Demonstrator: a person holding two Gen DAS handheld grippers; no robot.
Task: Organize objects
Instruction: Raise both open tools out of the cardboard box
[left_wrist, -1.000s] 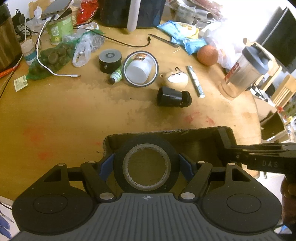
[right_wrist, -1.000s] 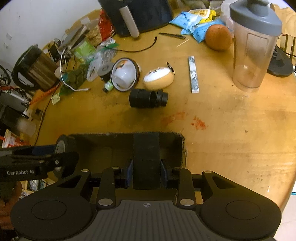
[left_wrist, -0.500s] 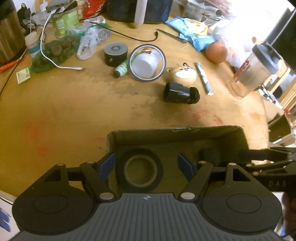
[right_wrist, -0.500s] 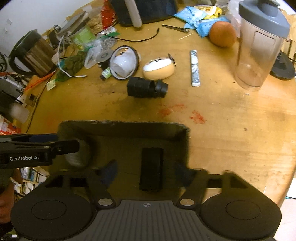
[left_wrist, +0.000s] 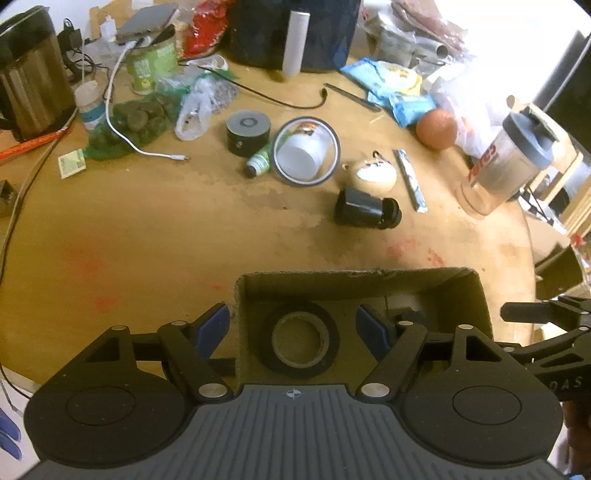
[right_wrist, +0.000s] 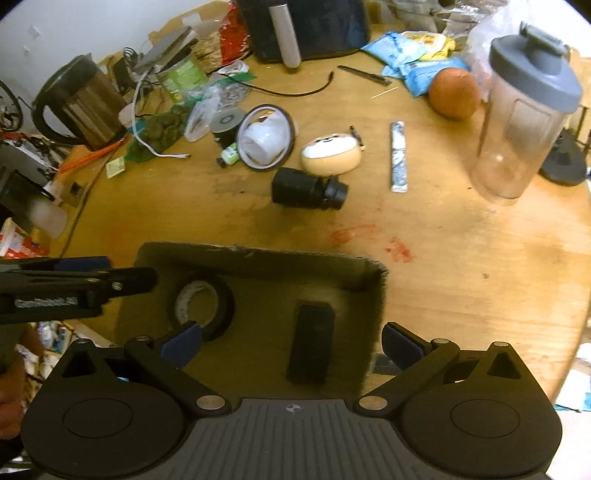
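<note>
Both loads have dropped since a second ago: my left gripper (left_wrist: 293, 326) had the black tape roll (left_wrist: 300, 341) clamped and my right gripper (right_wrist: 291, 341) had the black block (right_wrist: 311, 341) pinched, and now both lie on the floor of the cardboard box (left_wrist: 354, 284). My right jaws have just been opening and stand spread wide, with the block lying loose below and between them, its long side running away from me. My left jaws stand apart too, their blue pads (left_wrist: 212, 326) clear of the roll on either side, so neither tool holds anything. Seen from the right wrist, the roll (right_wrist: 203, 308) lies at the left end of the box and the block nearer its right wall. That box sits at the near edge of the round wooden table (left_wrist: 166, 236). Farther toward the middle lies a black cylinder (left_wrist: 365, 212) on its side, with a cream pouch (left_wrist: 373, 173) just behind it, a foil stick (left_wrist: 410, 179) beside that, and a ring-rimmed white cup (left_wrist: 304, 155) to its left. A shaker bottle (right_wrist: 524, 110) and an orange (right_wrist: 454, 92) stand toward the far right edge.
</note>
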